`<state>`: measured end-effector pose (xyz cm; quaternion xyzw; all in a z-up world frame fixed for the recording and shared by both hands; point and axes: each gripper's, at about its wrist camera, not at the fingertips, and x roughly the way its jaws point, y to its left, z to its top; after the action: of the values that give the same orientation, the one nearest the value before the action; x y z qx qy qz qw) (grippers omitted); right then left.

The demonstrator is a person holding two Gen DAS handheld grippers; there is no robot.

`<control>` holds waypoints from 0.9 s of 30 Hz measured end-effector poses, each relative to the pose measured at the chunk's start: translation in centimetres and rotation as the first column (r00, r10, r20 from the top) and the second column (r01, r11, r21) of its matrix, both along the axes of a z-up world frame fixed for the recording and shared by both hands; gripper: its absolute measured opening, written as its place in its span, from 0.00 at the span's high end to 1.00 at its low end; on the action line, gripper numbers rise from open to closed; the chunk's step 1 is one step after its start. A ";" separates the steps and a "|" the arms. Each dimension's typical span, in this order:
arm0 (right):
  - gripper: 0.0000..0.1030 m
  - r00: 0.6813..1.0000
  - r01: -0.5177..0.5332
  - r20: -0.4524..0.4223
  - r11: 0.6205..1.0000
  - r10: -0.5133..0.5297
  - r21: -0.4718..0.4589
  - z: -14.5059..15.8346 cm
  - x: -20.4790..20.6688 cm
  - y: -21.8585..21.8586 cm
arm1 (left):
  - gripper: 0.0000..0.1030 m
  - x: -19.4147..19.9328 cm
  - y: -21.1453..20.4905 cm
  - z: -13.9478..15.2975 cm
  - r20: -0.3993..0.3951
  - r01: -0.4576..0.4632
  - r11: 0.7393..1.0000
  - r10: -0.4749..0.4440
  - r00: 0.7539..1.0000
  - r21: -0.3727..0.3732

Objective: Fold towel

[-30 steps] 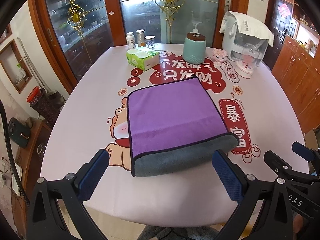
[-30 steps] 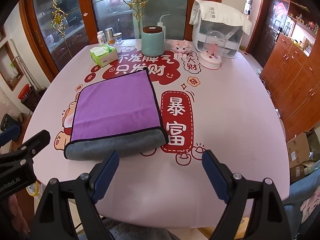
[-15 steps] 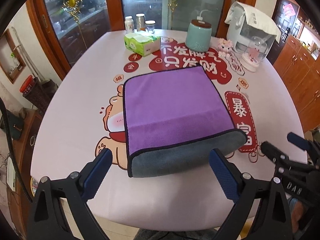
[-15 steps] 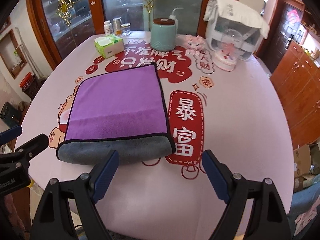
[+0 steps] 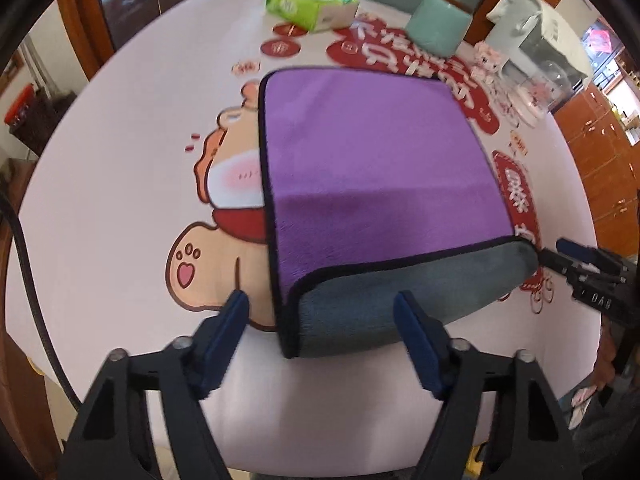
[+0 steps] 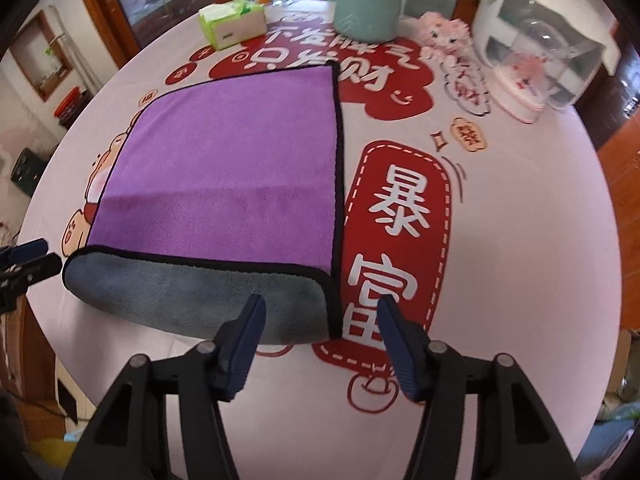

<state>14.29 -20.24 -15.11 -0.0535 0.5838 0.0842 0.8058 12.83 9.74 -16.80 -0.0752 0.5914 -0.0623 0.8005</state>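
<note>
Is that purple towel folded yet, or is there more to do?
One fold looks done: the towel lies doubled, its grey underside rolled up along the near edge. Now the left tool and right tool hang open at its two near corners, gripping nothing. Left: grasp those corners, probably to fold again.

Even, soft indoor light fills both views, bright enough to show colour clearly. The pale tablecloth [image 6: 520, 240] reflects it without harsh glare. The towel [image 6: 224, 168] shows a darker purple band across its near part, and a thin shadow lines its grey folded edge. Motion blur smears the left wrist view: the tissue box [image 5: 310, 2], the teal jar [image 5: 438, 26] and the printed characters are streaky there. The right wrist view is sharper, its red lettering crisp. Fisheye distortion bows the table's rim, and black vignetting closes every corner.
</note>
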 end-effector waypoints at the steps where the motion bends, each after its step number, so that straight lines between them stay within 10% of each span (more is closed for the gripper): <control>1: 0.47 1.000 -0.009 -0.002 1.000 0.009 0.007 -0.2 0.2 -0.2 | 0.41 0.2 0.2 -0.3 -0.011 0.007 1.000 -0.007 1.000 -0.008; 27: 0.79 0.977 -0.119 -0.153 0.974 0.149 0.191 -4.1 3.3 -2.2 | 0.71 3.4 0.4 -3.9 -0.095 0.270 0.956 -0.281 0.955 -0.115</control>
<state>17.54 -22.40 -19.26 -0.0123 0.6338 0.1953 0.7483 16.28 10.13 -20.69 -0.0357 0.6356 -0.1988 0.7451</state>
